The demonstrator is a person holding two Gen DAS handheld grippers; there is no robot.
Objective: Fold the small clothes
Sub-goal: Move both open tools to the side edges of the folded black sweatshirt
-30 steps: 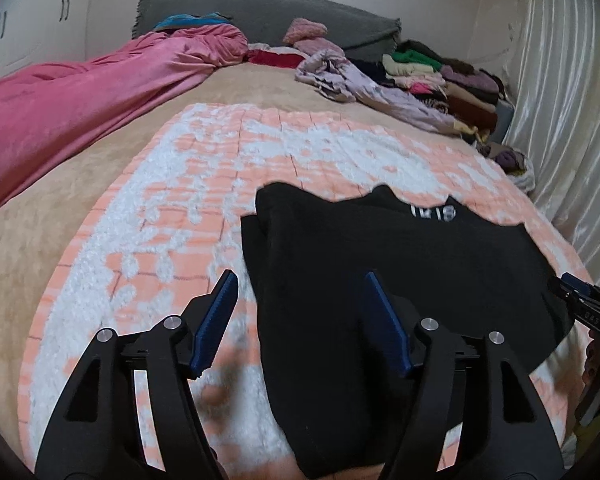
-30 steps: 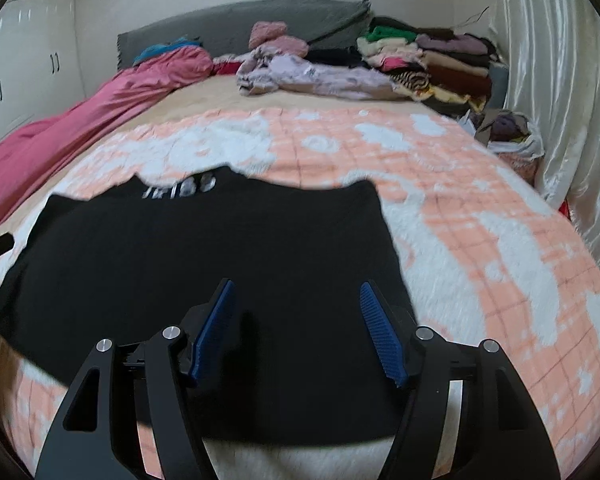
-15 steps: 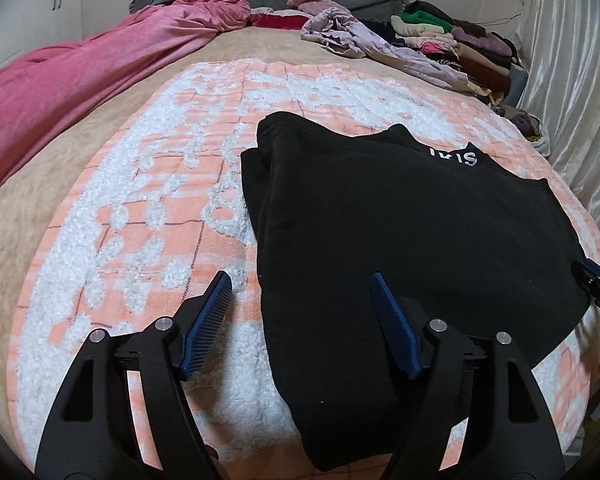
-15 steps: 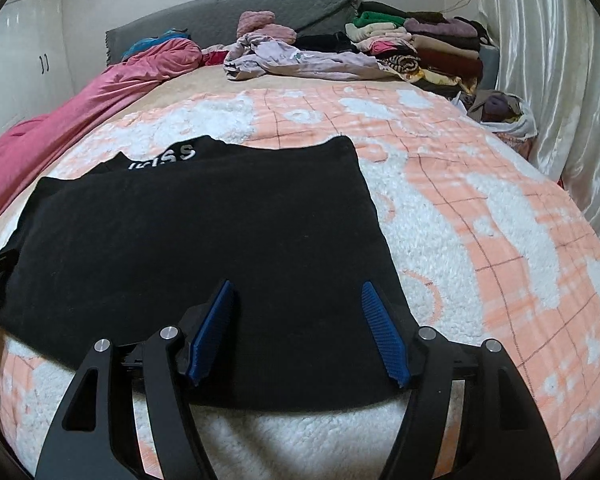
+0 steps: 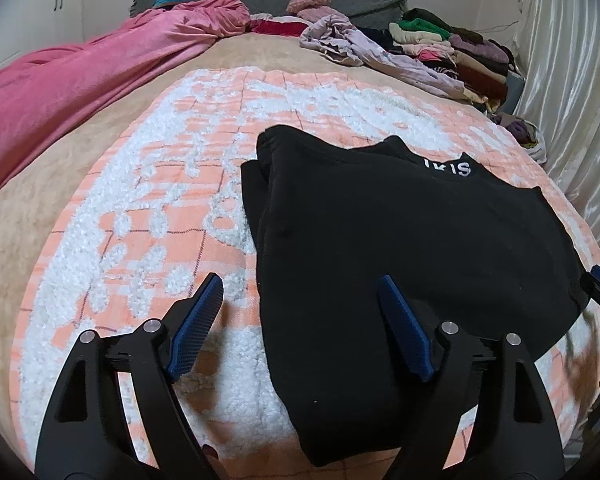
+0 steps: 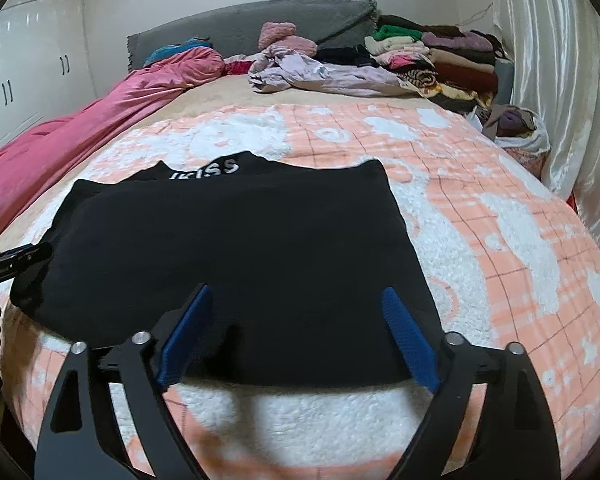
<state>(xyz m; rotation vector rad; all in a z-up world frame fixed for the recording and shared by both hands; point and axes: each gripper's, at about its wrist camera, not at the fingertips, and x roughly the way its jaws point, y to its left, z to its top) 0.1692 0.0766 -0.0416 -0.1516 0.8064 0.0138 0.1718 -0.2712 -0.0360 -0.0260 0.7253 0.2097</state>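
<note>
Both grippers, left gripper [image 5: 300,312] and right gripper [image 6: 296,316], have just widened, empty, over the near edge of the folded black garment [image 6: 236,240]; the fold looks released.

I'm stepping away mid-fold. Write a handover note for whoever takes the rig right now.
Left tool: open, jaws just widened, empty, over the near left edge of the black top.
Right tool: open, jaws just widened, empty, over the top's near edge.
Top lies on the orange-white blanket, folded in at least at its left side, "KISS" print at the far edge.
Done: both tools clear of the cloth.
Left: any remaining folds, then the other clothes.
</note>
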